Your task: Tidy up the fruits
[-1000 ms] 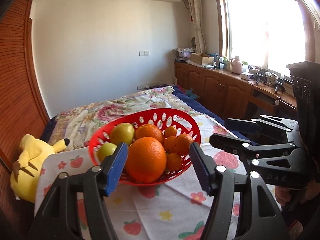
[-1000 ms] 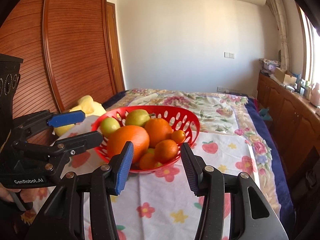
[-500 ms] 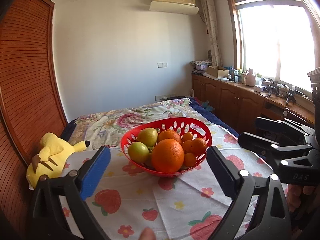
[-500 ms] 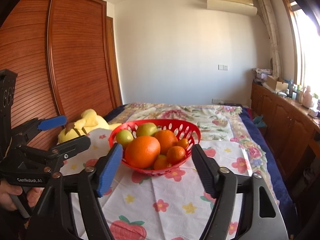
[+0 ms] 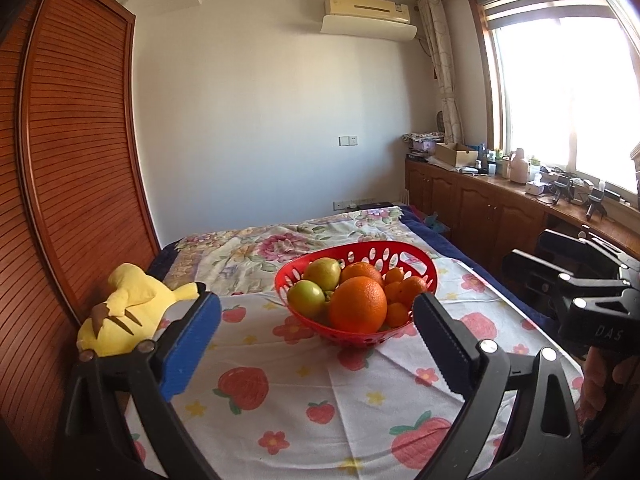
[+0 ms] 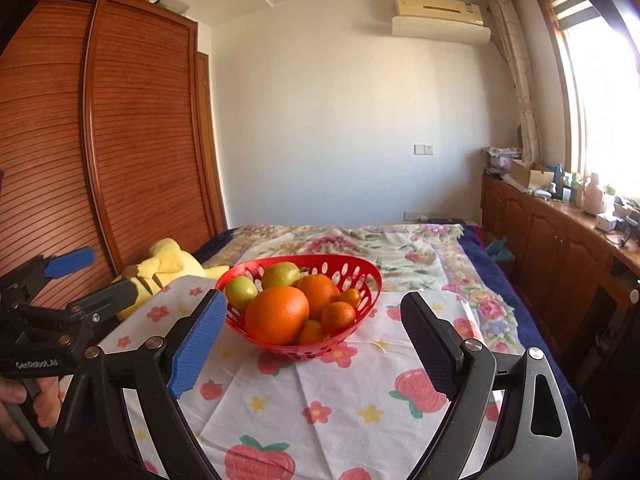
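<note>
Pulled back from basket (image 5: 356, 322) with both tools, left tool (image 5: 316, 344) and right tool (image 6: 310, 344), jaws just spread wide, empty. Fruit (image 5: 357, 305) left piled in basket, frame centre, on cloth (image 5: 280, 392); sorting seemingly finished.

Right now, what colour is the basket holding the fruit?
Red, with oval holes around its wall. The basket shows best in the right wrist view.
</note>
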Demonstrator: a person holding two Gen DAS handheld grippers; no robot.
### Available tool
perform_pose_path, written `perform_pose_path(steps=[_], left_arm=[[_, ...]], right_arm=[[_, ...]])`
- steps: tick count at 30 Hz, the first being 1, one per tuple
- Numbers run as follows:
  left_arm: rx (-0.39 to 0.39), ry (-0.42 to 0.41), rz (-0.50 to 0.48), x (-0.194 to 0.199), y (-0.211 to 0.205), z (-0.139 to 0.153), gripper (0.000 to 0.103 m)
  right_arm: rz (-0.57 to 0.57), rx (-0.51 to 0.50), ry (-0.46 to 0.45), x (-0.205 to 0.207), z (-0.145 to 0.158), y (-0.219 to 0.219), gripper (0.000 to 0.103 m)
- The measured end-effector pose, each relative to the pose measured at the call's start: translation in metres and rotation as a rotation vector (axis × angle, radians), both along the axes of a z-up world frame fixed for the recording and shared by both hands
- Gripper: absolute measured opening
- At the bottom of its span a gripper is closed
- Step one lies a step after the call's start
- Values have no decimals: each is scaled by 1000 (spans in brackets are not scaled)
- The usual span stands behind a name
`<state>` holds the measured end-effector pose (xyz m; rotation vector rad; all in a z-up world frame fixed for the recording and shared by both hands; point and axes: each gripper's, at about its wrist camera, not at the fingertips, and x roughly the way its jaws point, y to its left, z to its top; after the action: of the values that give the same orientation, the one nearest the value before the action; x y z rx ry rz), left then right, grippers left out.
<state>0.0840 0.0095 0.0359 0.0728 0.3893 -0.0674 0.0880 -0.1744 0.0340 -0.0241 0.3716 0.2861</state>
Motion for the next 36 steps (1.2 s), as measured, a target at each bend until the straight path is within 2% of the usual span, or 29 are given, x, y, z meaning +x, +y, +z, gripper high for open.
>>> perform_pose_path(steps=[14, 36], left_arm=[[-17, 27, 49, -21, 18, -14, 97], [-20, 29, 43, -24, 20, -19, 97]], right_arm=[[-51, -20, -29, -24, -4, 4, 91], [-59, -24, -5, -20, -13, 1, 91]])
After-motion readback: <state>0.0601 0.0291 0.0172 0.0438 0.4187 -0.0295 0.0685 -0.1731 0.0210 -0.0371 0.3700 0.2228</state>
